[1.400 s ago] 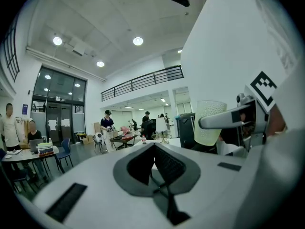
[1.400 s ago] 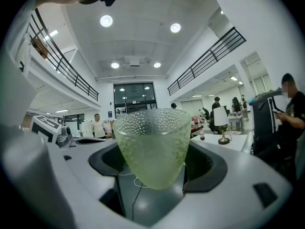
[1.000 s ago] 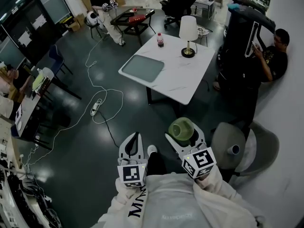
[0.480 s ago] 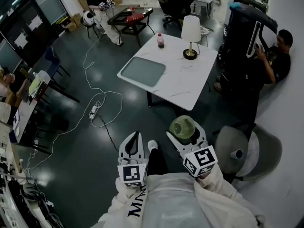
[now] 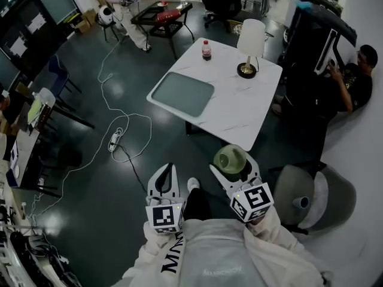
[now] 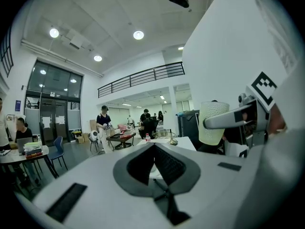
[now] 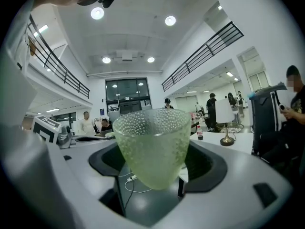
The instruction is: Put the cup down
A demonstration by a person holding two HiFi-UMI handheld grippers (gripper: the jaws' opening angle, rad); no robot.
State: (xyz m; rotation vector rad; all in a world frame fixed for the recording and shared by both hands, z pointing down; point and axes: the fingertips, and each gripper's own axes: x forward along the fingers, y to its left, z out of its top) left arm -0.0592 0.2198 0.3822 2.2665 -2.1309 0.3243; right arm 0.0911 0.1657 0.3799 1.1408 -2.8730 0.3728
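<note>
A pale green dimpled glass cup [image 7: 151,144] stands upright between the jaws of my right gripper [image 7: 152,171], which is shut on it; from the head view the cup [image 5: 230,159] hangs over the dark floor just short of the white table [image 5: 230,109]. My left gripper [image 5: 165,178] is held beside it, shut, with nothing in it. In the left gripper view the jaws [image 6: 155,163] meet and the cup [image 6: 213,123] shows at the right.
On the white table lie a grey mat [image 5: 181,92], a red-capped bottle [image 5: 206,50] and a lamp [image 5: 249,40]. A grey chair [image 5: 311,196] stands at my right. A cable and power strip [image 5: 114,141] trail over the floor. People sit around the room.
The table has come a little closer to me and sits lower in the head view. Both grippers keep their pose, the cup still held.
</note>
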